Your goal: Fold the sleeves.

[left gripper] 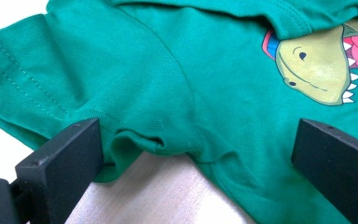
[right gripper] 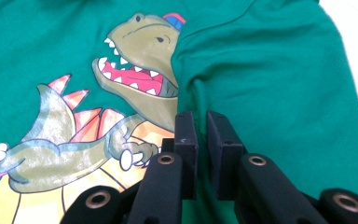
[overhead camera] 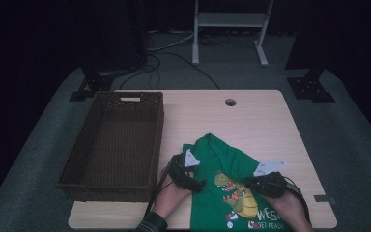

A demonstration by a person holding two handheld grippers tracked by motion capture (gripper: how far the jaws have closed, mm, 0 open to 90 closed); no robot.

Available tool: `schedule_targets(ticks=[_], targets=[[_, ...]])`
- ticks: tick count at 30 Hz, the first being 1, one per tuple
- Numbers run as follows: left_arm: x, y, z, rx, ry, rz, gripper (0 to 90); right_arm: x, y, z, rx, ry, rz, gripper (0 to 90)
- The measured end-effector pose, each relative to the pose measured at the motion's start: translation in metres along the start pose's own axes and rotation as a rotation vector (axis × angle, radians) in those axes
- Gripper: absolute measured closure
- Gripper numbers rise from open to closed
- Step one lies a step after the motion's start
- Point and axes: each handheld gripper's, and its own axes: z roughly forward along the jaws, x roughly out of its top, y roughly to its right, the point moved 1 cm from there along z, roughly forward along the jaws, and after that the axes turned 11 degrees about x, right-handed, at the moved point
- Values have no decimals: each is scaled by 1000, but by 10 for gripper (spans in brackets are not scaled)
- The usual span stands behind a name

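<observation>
A green T-shirt (overhead camera: 221,159) with a dinosaur print (overhead camera: 236,193) lies partly folded on the near right of the wooden table (overhead camera: 251,116). My left gripper (overhead camera: 198,183) rests at the shirt's left edge. In the left gripper view its jaws stand wide open (left gripper: 196,130) on either side of a rumpled sleeve seam of the shirt (left gripper: 168,74). My right gripper (overhead camera: 250,182) is on the shirt's right side. In the right gripper view its jaws (right gripper: 200,130) are pinched on a raised fold of the shirt (right gripper: 270,79) beside the dinosaur's head (right gripper: 140,51).
A dark wicker basket (overhead camera: 158,140) with nothing in it fills the table's left side, close to my left hand. A cable hole (overhead camera: 230,102) sits at the far edge. Bare tabletop lies beyond the shirt. A white stand (overhead camera: 229,21) and cables are on the floor behind.
</observation>
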Motion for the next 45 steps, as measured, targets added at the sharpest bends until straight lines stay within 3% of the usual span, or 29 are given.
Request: schedule_targets(ticks=[15, 31, 45], targets=[[0, 0, 0, 0, -1, 1, 13, 3, 7, -9, -3, 64, 31, 837], [0, 0, 0, 0, -1, 1, 13, 8, 11, -14, -37, 56, 21, 837], [0, 0, 0, 0, -1, 1, 13, 11, 17, -22, -60, 87, 24, 835]])
